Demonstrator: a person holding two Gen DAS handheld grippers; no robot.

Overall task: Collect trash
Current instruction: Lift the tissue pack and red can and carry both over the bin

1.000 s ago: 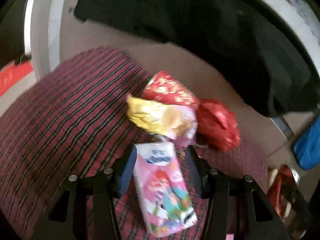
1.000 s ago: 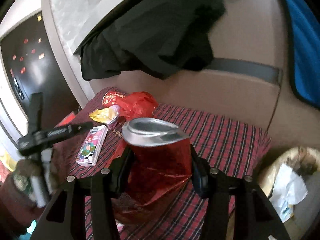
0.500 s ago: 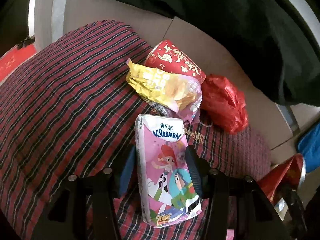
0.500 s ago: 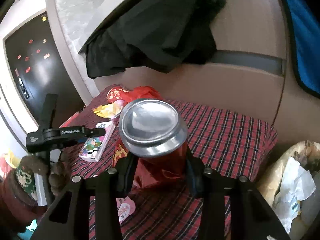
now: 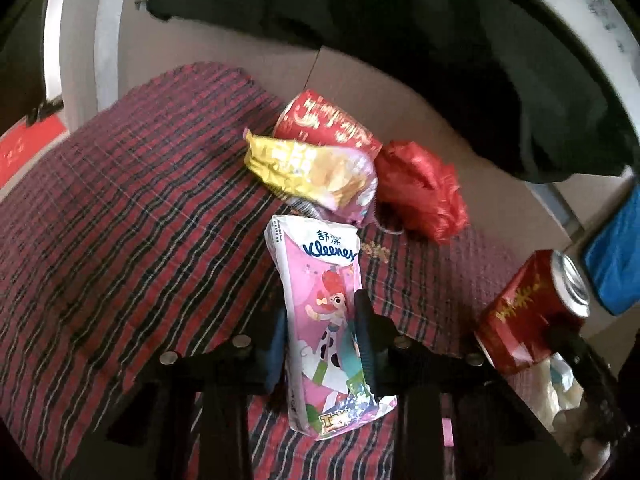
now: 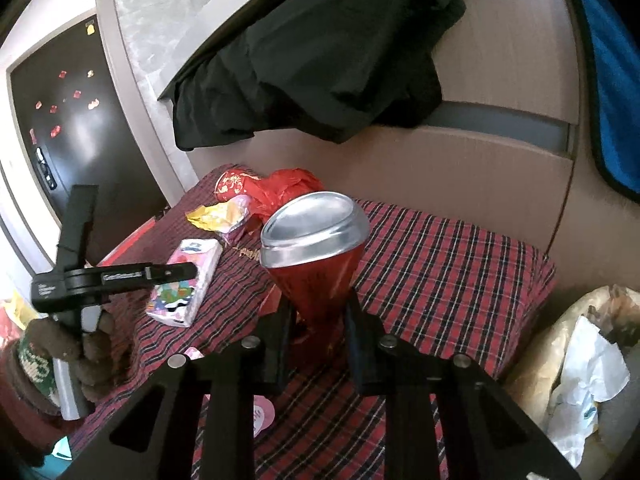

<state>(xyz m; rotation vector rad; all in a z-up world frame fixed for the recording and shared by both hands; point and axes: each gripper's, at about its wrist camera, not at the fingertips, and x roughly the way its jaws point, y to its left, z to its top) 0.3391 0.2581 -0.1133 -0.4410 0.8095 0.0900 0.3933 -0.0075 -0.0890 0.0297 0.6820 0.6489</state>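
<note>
Left hand-held gripper (image 5: 320, 332) has now clamped the tissue pack (image 5: 324, 316); right hand-held gripper (image 6: 316, 320) still squeezes the can (image 6: 316, 248).

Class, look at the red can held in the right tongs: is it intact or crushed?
Crushed. The red can narrows to a pinched waist where the right tongs grip it, and its silver end is bent oval.

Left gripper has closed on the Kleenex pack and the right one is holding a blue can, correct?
Not quite: the can in the right gripper is red, as the right wrist view shows. The left gripper is indeed closed on the Kleenex pack.
</note>
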